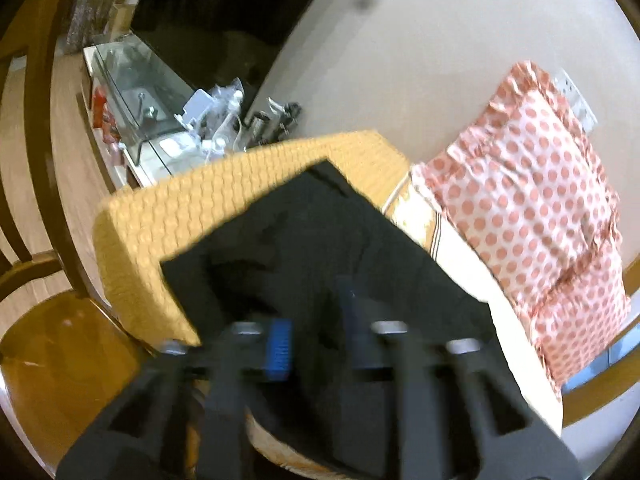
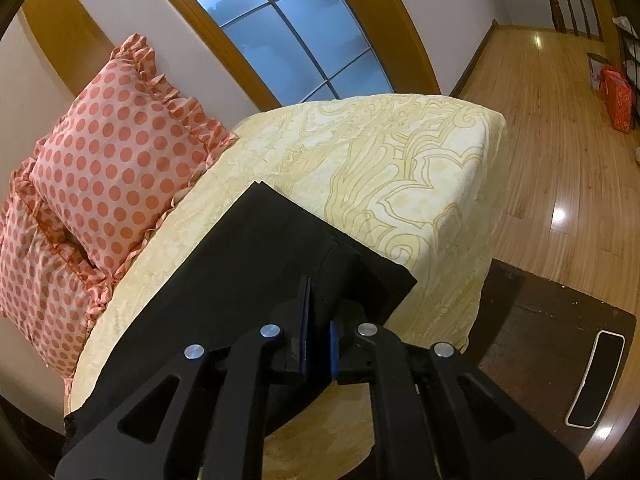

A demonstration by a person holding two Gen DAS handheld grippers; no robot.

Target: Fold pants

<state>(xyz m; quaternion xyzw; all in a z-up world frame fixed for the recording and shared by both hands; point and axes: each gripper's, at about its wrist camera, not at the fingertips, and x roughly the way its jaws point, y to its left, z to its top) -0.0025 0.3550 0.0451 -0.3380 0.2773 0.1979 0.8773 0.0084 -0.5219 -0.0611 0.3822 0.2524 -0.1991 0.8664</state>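
Observation:
The black pants (image 2: 256, 264) lie flat on a yellow patterned bedspread (image 2: 384, 168), one squared end toward the far side. My right gripper (image 2: 320, 320) has its blue pads close together with a fold of the pants' near edge pinched between them. In the left wrist view the pants (image 1: 320, 248) spread over a yellow woven mat (image 1: 180, 216). My left gripper (image 1: 316, 316) is blurred; its blue pads stand apart over the black cloth, and nothing shows between them.
Two pink polka-dot pillows (image 2: 116, 168) lie at the bed's left side, also seen in the left wrist view (image 1: 536, 192). A window (image 2: 288, 28) is behind the bed. Wooden floor (image 2: 552, 152) and a dark bench (image 2: 552, 344) lie right. A cluttered glass cabinet (image 1: 160, 100) stands beyond.

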